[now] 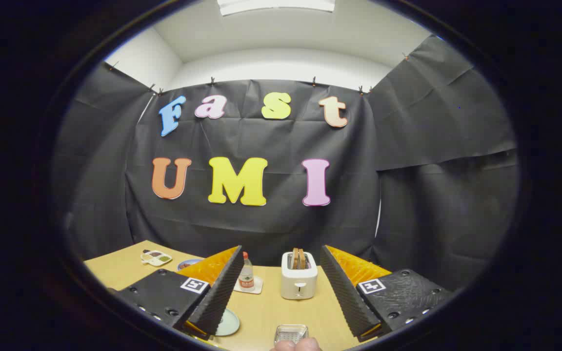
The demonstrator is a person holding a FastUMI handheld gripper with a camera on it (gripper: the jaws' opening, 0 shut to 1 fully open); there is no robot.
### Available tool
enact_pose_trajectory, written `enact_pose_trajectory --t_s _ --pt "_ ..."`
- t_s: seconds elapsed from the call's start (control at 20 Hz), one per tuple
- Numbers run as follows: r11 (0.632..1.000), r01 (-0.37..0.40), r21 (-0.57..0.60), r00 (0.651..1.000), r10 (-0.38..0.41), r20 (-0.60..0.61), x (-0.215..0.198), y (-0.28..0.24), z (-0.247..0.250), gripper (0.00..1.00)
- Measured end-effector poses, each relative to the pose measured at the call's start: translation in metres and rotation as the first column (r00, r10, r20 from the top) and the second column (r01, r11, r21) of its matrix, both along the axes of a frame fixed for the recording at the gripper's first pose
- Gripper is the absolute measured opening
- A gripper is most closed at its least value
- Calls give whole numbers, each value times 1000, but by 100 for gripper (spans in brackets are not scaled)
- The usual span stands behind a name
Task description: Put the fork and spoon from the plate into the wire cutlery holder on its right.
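Gripper (pixel 281 292) spread wide, fingers well apart, holding nothing, touching nothing; held above the wooden table (pixel 261 312). Between the fingers, near their base: wire cutlery holder (pixel 291 334), with a person's fingertips (pixel 295 345) just below it; pale plate (pixel 227 323) partly hidden behind the left finger; fork and spoon cannot be made out. Beyond the fingers: white toaster (pixel 299 280) with bread slices in its slots; small bottle (pixel 246 278) on a coaster (pixel 251 289); farther left, a sectioned dish (pixel 156 257).

The tool (pixel 281 273) has ribbed finger pads (pixel 225 287), square coded markers and screws.
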State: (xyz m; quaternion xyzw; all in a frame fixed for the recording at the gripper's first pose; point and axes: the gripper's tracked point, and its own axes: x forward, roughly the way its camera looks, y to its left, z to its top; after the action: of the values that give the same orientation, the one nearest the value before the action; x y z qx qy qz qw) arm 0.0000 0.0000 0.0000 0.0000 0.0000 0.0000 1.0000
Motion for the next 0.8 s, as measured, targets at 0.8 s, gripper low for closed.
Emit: enact_pose_trajectory --t_s 0.8 --pt "1000 -17 2 1000 17 5 5 3 1 95"
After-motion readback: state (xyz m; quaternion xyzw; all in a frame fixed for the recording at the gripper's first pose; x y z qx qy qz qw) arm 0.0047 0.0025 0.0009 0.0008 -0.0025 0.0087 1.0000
